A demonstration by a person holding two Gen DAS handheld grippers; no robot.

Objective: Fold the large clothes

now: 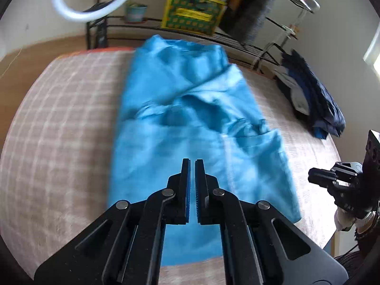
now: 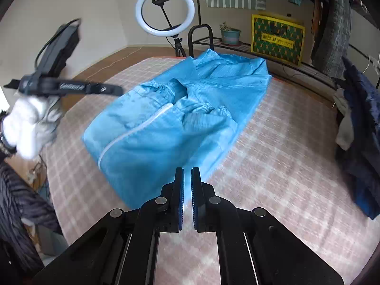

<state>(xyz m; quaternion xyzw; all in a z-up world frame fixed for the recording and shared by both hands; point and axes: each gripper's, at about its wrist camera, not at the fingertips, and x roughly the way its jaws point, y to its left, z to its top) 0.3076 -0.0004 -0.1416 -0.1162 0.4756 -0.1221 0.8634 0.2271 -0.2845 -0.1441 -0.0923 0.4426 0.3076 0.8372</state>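
Blue fabric: the jacket (image 2: 175,118) lies folded lengthwise into a long, narrow bundle in the middle of the bed (image 2: 273,147), which wears a pink-and-white checked cover. Its sleeves are tucked across the front, their gathered cuffs lying near the white zip line that runs down the near half, and the collar end points toward the far edge of the bed.

Just above the jacket's near end hangs the left gripper (image 1: 192,161), fingers nearly shut with only a thin slit between the pads and nothing held. Beside the jacket's near right corner, over the checked cover, sits the right gripper (image 2: 187,169), fingers likewise narrow and empty. In the right wrist view the left gripper shows blurred to the jacket's left, held in a white-gloved hand (image 2: 30,128) with a dark ribbed sleeve (image 2: 21,199) below it.

To the jacket's right, at the bed's edge, lies a heap of dark blue clothes (image 2: 361,142). Beyond the jacket's collar end stands a lit ring light (image 2: 165,10) on a tripod, and past that a black metal rack (image 2: 237,44) carrying a potted plant (image 2: 230,34) and a yellow crate (image 2: 277,39). More garments hang above the rack at the right
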